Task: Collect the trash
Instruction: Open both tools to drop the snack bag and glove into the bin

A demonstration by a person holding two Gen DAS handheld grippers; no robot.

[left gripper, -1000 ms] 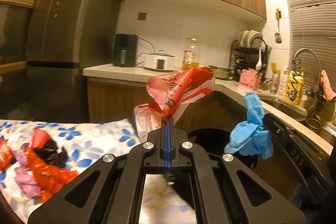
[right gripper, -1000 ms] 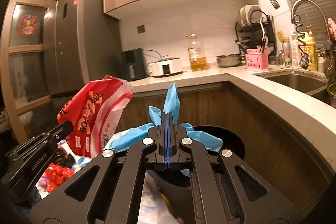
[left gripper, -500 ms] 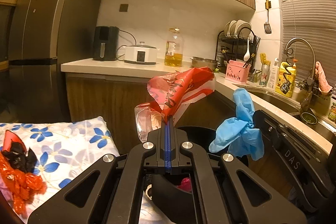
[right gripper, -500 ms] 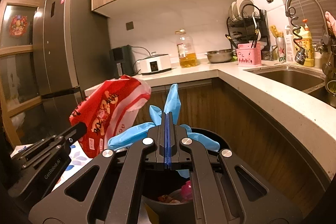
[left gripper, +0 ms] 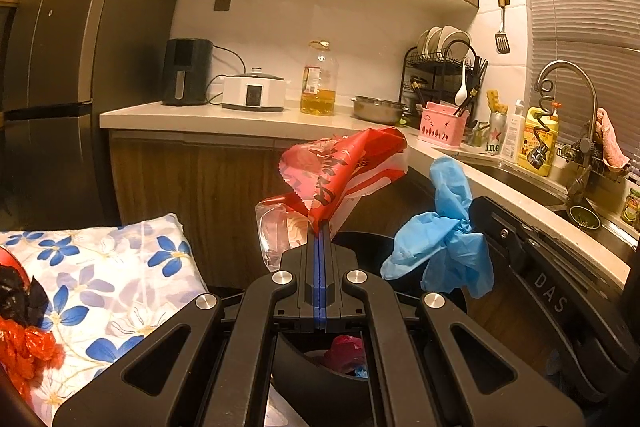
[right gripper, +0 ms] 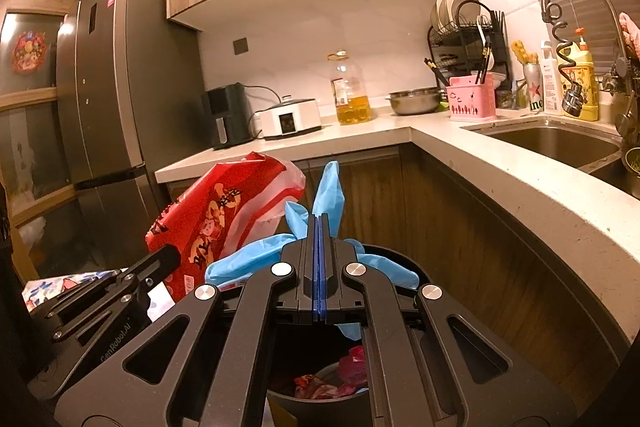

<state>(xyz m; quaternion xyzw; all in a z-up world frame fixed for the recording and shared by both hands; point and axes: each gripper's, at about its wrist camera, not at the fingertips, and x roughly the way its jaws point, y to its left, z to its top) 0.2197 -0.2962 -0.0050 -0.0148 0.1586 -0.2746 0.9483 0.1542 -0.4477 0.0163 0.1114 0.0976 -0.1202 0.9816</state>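
My left gripper (left gripper: 319,227) is shut on a red and white snack bag (left gripper: 340,171), which also shows in the right wrist view (right gripper: 216,223). My right gripper (right gripper: 318,221) is shut on a crumpled blue glove (right gripper: 328,191), also seen in the left wrist view (left gripper: 444,239). Both are held above a black trash bin (right gripper: 400,261) that holds pink and red wrappers (right gripper: 352,367). The bin's rim shows under my left gripper (left gripper: 304,367).
A floral cloth (left gripper: 120,279) at the left carries red and black wrappers (left gripper: 20,327). An L-shaped kitchen counter (right gripper: 500,179) with a sink (right gripper: 560,143) runs behind and to the right of the bin. A fridge (left gripper: 52,67) stands at the left.
Both grippers have moved right, from over the floral cloth to over the black bin, still holding the bag and the glove. The bin's contents have come into view.
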